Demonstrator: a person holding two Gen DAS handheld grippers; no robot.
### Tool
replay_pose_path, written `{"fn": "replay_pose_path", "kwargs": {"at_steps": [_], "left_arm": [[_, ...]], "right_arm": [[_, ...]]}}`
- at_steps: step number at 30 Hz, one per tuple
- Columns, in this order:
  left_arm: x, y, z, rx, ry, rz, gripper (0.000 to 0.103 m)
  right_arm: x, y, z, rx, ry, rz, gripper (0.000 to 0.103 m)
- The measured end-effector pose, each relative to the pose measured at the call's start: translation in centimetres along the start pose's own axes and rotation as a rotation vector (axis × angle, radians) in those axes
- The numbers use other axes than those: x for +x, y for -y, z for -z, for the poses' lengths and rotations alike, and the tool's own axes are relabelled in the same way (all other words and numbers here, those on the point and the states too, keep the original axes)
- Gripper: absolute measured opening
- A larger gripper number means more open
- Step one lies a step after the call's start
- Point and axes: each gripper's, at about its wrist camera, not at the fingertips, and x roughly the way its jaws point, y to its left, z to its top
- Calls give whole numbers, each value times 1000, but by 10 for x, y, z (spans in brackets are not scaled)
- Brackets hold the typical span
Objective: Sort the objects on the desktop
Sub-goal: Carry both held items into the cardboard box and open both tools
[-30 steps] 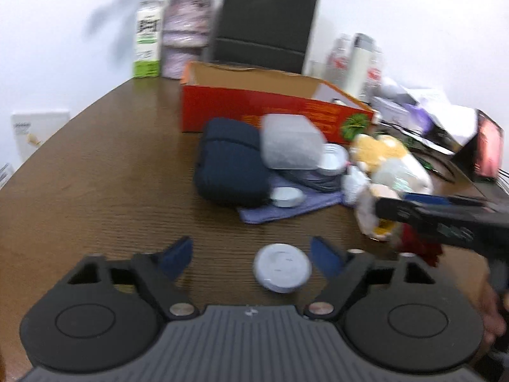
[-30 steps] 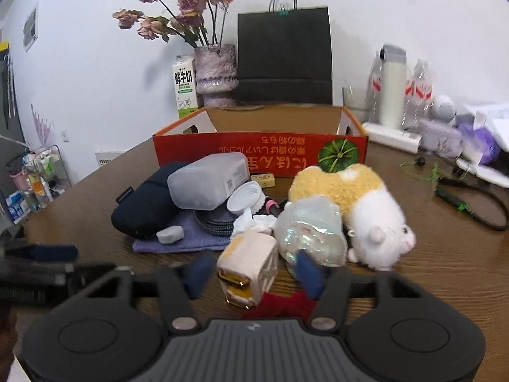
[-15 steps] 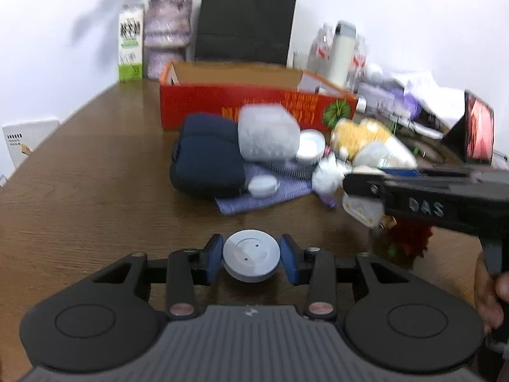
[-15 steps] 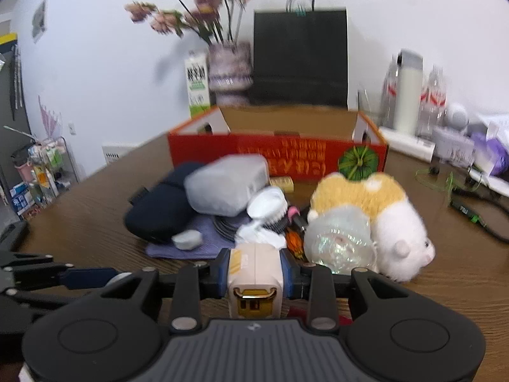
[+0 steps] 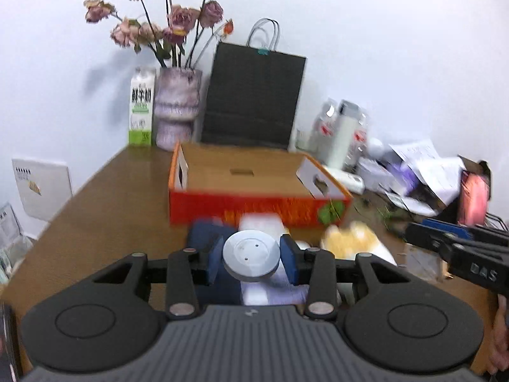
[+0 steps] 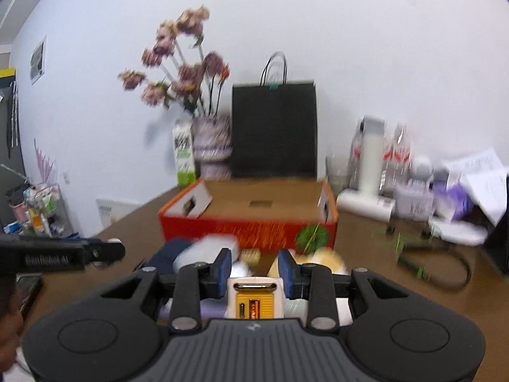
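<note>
Both loaded: left gripper (image 5: 251,258) pinching the round white disc (image 5: 251,258), right gripper (image 6: 254,270) pinching the yellow-faced charger (image 6: 254,299); red box (image 5: 254,213) looks empty, pile unsorted.

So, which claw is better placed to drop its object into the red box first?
Probably the right claw: its charger faces the red box centre, while the left claw with the white disc sits towards the box's left.

The brown wooden counter (image 5: 105,210) carries an open red cardboard box (image 5: 254,211), a milk carton (image 5: 142,108), a flower vase (image 5: 178,108) and a black paper bag (image 5: 254,98).
</note>
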Motion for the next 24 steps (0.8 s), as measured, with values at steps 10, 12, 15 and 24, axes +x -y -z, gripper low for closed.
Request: {"fn": "replay_pose_path", "kwargs": {"at_steps": [10, 12, 15, 24], "left_arm": [[164, -25, -89, -10, -111, -96, 40], [201, -33, -98, 4, -132, -131, 40], [261, -37, -110, 70, -187, -206, 40], [364, -55, -128, 20, -359, -205, 40]], "right_arm": [[161, 57, -89, 56, -53, -29, 30], [210, 61, -102, 41, -90, -19, 30], [290, 72, -114, 24, -183, 6, 30], [428, 99, -91, 93, -409, 89, 31]]}}
